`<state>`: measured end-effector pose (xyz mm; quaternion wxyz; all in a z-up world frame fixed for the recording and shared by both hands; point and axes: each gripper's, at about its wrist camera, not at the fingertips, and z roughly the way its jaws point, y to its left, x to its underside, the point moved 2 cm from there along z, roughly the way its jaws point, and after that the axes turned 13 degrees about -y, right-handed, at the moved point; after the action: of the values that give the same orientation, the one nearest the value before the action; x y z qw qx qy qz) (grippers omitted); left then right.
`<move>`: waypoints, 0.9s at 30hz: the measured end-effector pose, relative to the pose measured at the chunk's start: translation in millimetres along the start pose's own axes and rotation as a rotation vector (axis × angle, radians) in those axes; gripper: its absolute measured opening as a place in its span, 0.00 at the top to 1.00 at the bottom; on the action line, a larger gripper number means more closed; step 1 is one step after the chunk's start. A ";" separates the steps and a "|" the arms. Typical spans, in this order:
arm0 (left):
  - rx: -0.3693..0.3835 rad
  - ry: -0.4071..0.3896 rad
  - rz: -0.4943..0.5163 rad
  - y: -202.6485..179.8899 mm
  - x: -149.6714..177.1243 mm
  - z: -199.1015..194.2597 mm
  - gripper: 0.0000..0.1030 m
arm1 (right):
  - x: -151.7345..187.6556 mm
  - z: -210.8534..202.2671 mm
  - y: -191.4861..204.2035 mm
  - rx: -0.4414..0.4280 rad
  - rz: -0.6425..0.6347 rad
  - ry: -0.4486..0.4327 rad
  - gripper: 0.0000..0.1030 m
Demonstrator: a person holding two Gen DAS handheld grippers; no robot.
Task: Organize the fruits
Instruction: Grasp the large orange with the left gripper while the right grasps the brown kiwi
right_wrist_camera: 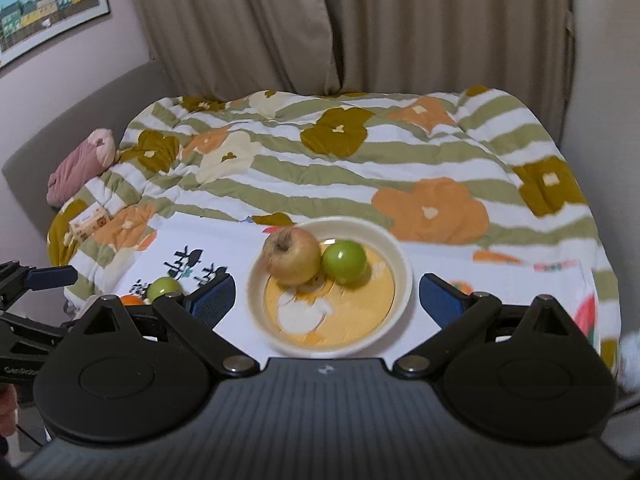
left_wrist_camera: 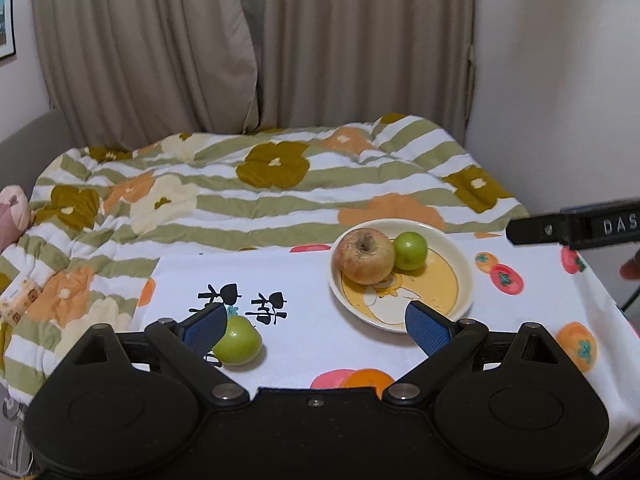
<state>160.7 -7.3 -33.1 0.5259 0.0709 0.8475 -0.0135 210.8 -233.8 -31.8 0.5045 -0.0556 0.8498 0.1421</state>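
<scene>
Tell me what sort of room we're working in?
Most likely a bedroom: a bed under a floral striped quilt, drawn beige curtains behind it, and a framed picture on the wall.

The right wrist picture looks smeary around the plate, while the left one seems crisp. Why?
Right wrist view: plate rim and cloth edges are smeared, probably motion blur. Left wrist view: plate and loose green fruit look sharp. Both bend the room at the edges, fisheye distortion.
</scene>
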 end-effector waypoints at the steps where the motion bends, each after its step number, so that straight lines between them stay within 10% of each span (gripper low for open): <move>1: 0.005 -0.009 0.004 0.1 1.5 -4.6 0.05 | 5.4 -7.2 3.6 0.013 0.012 -0.001 0.00; 27: 0.300 -0.019 0.221 1.6 101.2 22.8 0.05 | 148.8 -43.0 18.8 0.300 0.188 -0.002 0.00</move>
<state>136.9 2.9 -133.5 0.5156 0.2411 0.8181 -0.0824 98.0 -221.3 -138.9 0.4926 0.1002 0.8624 0.0604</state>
